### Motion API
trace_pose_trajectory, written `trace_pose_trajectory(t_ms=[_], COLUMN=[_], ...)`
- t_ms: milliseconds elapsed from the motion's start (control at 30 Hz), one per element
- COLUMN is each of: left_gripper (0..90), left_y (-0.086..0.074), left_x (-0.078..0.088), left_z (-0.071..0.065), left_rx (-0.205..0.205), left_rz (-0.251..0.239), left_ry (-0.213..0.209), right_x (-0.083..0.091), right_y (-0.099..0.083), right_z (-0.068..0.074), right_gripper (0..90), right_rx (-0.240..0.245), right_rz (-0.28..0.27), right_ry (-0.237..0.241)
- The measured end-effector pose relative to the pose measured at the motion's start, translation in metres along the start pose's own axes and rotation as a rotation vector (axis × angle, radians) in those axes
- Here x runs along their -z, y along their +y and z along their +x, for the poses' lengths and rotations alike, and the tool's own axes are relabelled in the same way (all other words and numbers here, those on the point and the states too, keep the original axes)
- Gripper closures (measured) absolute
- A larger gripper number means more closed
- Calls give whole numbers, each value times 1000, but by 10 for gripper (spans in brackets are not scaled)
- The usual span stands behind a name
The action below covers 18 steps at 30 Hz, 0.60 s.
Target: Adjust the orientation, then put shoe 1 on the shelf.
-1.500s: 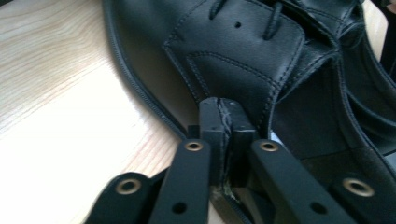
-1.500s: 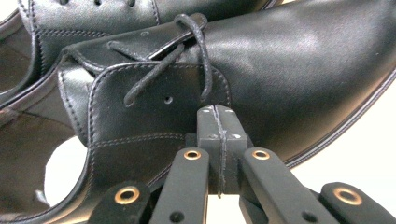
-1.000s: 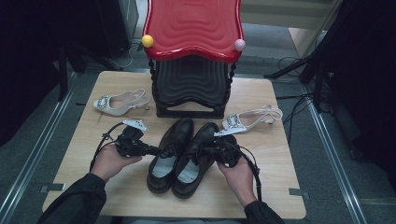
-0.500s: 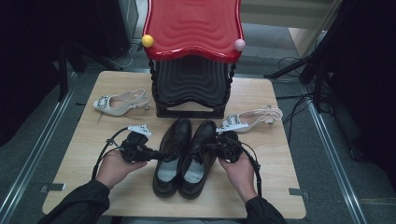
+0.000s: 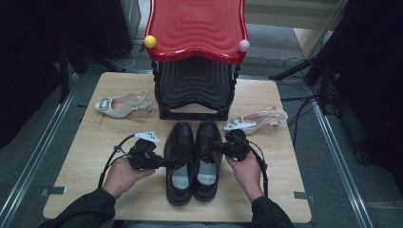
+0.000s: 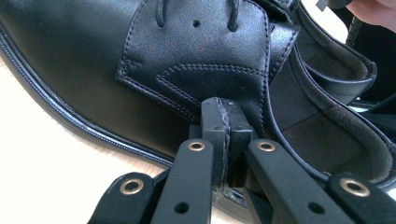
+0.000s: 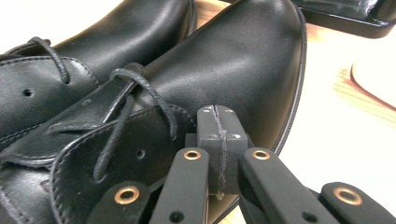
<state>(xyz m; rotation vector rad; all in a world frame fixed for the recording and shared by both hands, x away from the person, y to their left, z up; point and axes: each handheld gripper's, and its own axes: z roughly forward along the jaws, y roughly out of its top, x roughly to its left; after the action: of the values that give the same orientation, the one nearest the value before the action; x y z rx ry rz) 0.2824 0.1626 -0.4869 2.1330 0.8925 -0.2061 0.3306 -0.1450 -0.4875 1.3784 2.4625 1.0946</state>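
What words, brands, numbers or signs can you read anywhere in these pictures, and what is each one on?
None can be read: no lettering shows on the black shoes, the pale sandals or the red rack.

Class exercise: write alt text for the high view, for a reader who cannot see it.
Two hands press shut grippers, the left gripper and the right gripper, against the outer sides of a pair of black lace-up shoes on a wooden table. Behind stands a red-topped black rack, a pale heeled sandal on either side.
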Motion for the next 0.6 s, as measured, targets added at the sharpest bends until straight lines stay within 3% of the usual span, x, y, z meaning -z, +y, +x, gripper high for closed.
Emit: trace_pose_trajectory(t_ms=[200, 400, 500, 600], left_gripper=[900, 884, 891, 899], left_y=[0, -2, -4, -3], left_x=[1, 8, 6, 4], left_z=[2, 5, 5, 3], left_rx=[3, -11, -5, -8], left_rz=[11, 37, 34, 35], left_ry=[-27, -5, -8, -3], right_x=[2, 8, 11, 15], right_y=[0, -2, -5, -4], right_z=[-3, -5, -3, -1], right_gripper=[883, 811, 774, 750], right_rx=[4, 2, 42, 21], right_rz=[-11, -25, -50, -54], right_ry=[-4, 0, -5, 11])
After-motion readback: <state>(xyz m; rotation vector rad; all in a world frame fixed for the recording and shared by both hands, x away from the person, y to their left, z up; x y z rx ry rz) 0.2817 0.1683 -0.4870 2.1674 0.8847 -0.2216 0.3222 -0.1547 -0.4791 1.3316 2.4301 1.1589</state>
